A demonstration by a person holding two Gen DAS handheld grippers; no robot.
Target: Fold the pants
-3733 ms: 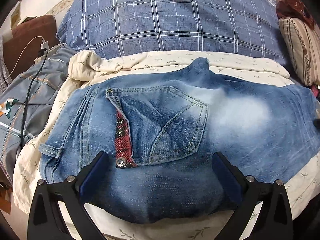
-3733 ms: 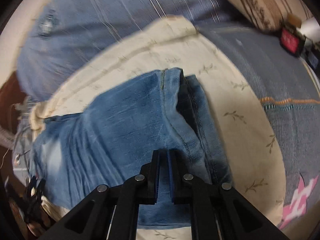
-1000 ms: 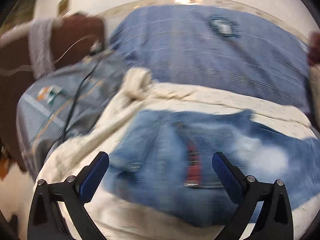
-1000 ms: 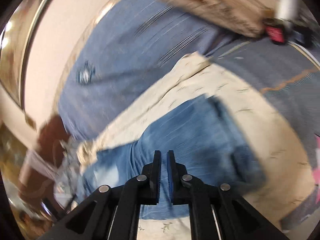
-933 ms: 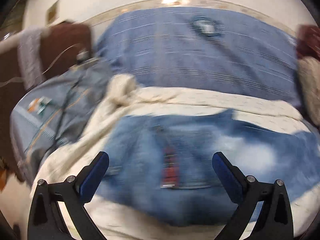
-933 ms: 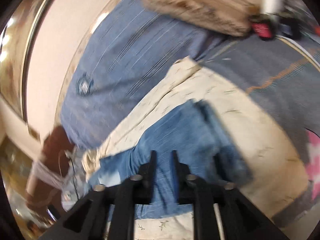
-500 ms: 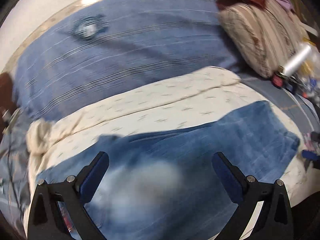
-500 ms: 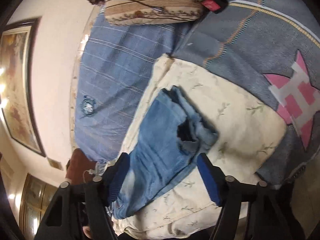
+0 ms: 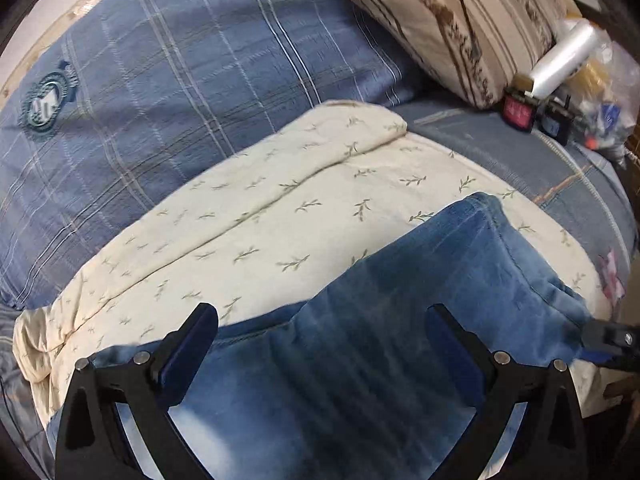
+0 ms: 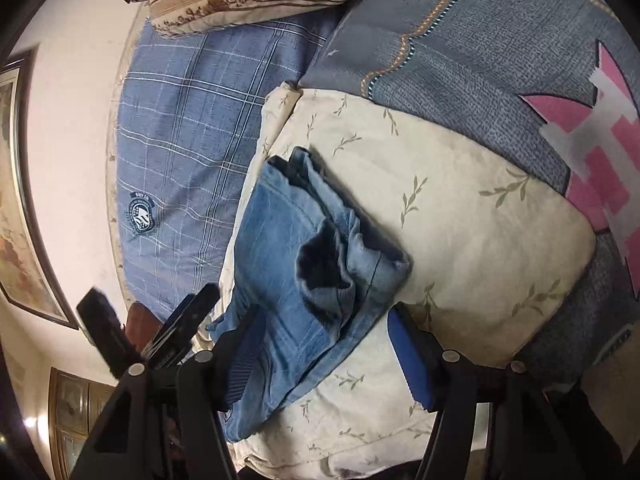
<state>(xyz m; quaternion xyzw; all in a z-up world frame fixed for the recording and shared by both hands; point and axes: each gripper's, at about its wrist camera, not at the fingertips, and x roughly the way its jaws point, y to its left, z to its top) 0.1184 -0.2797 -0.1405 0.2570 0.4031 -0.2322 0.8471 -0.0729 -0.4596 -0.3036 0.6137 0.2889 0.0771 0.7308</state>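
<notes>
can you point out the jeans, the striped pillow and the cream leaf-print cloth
jeans (image 10: 280,248): right wrist view, on the flat denim of the leg.
striped pillow (image 9: 452,20): left wrist view, on its striped face.
cream leaf-print cloth (image 10: 460,200): right wrist view, on bare fabric right of the jeans.

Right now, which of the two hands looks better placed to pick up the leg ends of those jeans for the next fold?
Probably the right gripper. Its open fingers hang just above the jeans at their rumpled leg openings. The left gripper, also open, hovers over the middle of the legs, away from the ends.
</notes>
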